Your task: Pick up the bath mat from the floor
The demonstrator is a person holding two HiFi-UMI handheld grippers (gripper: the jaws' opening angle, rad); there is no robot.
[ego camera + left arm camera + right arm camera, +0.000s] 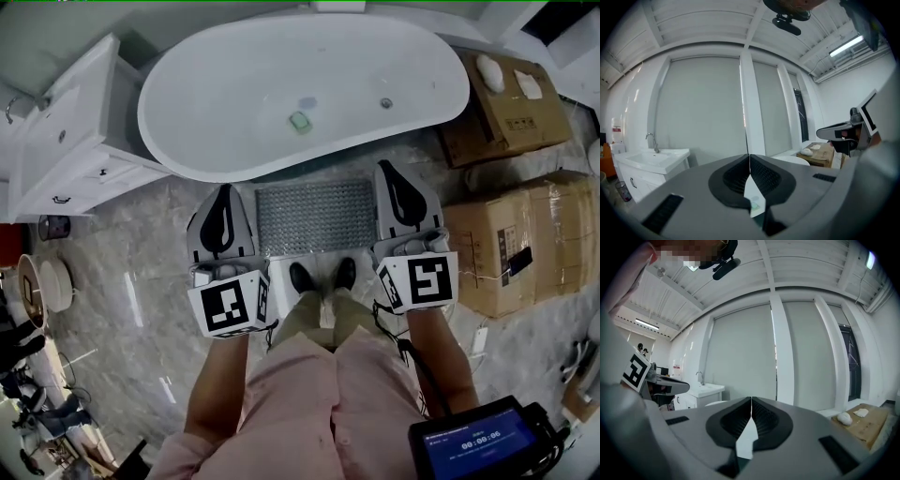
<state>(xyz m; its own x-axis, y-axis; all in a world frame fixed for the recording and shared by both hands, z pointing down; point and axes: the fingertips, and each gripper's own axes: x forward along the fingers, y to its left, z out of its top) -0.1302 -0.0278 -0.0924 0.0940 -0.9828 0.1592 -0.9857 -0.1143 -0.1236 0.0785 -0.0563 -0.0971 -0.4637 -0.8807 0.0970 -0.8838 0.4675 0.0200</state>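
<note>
Head view showed the grey, knobbly, rectangular bath mat [316,217] lying flat on the marbled grey floor [141,309]. It sat between the white oval bathtub [300,94] and the person's black shoes [323,277], which stood just beside its near edge. The left tool [225,191] hung above the floor off the mat's left side and the right tool [387,170] off its right side. Both pointed forward toward the tub and were well clear of the mat.

Each tool's own view showed its ribbed black pads clenched together with nothing between them.

The step in hand seemed to be the approach, with no grasp made yet. To do it well, both tools would likely need to tip nose-down and spread their jaws before reaching the floor. One jaw could then slide under a mat edge on each side. Pinching both sides at matching points and raising them together should keep the limp mat from sagging or slipping out. The shoes should stay off the near edge.
</note>
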